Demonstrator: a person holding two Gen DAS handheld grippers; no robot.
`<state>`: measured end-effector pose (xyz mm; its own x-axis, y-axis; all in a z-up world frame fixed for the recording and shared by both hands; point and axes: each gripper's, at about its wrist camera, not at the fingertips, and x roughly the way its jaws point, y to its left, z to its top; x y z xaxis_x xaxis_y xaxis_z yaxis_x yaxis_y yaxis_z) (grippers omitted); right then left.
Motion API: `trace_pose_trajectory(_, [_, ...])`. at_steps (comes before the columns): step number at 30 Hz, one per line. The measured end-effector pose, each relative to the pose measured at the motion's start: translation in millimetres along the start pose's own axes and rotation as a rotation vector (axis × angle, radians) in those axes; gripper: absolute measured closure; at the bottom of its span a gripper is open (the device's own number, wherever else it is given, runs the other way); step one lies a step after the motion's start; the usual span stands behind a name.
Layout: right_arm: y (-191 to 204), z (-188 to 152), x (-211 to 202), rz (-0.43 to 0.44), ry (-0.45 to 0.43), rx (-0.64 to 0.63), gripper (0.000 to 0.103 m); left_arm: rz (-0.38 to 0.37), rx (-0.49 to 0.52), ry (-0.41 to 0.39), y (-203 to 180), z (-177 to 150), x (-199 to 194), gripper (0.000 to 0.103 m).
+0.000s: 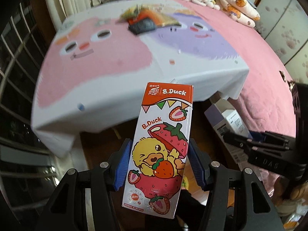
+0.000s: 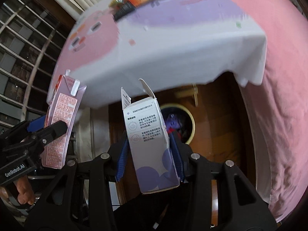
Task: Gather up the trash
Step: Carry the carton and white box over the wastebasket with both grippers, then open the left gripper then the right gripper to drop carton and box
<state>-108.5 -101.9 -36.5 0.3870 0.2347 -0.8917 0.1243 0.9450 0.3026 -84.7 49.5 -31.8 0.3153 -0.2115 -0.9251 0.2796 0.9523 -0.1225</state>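
Observation:
My left gripper (image 1: 158, 163) is shut on a tall strawberry drink carton (image 1: 163, 134) printed with a yellow duck, held upright between the blue pads. My right gripper (image 2: 150, 152) is shut on a white and purple small box (image 2: 148, 138) whose top flap stands open. Below the right gripper a round bin (image 2: 190, 123) with a pale rim sits on the dark wooden floor, dark items inside. In the right wrist view the left gripper (image 2: 44, 129) and its carton (image 2: 61, 123) appear at the left. The right gripper (image 1: 256, 144) and box (image 1: 229, 119) show at right in the left wrist view.
A table with a pink, purple and white cartoon cloth (image 1: 115, 73) fills the upper view, with blurred snack wrappers (image 1: 146, 19) at its far side. A pink bed (image 1: 259, 61) with pillows lies right. A barred window (image 2: 23, 48) is at left.

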Motion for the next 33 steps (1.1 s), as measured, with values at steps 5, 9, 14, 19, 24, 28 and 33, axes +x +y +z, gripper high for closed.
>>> trace_pose_trajectory(5, [-39,-18,54,-0.002,0.082,0.028,0.065,0.008,-0.051,0.041,-10,-13,67,0.046])
trace_pose_trajectory(9, [-66,-28,100,-0.014,0.115,0.064,0.065,0.017,-0.068,0.073,-14,-21,122,0.046])
trace_pose_trajectory(14, [-90,-35,149,-0.011,0.136,0.103,0.065,0.026,-0.076,0.097,-19,-27,186,0.045])
trace_pose_trajectory(19, [-103,-37,187,-0.018,0.141,0.117,0.065,0.041,-0.046,0.099,-29,-26,241,0.045])
trace_pose_trajectory(24, [-111,-41,212,-0.020,0.137,0.136,0.065,0.057,-0.030,0.115,-29,-22,286,0.039])
trace_pose_trajectory(28, [-112,-39,224,-0.024,0.140,0.146,0.065,0.077,-0.024,0.087,-24,-23,295,0.013])
trace_pose_trajectory(33, [-106,-39,239,-0.028,0.154,0.148,0.065,0.117,-0.010,0.045,-11,-29,293,0.012])
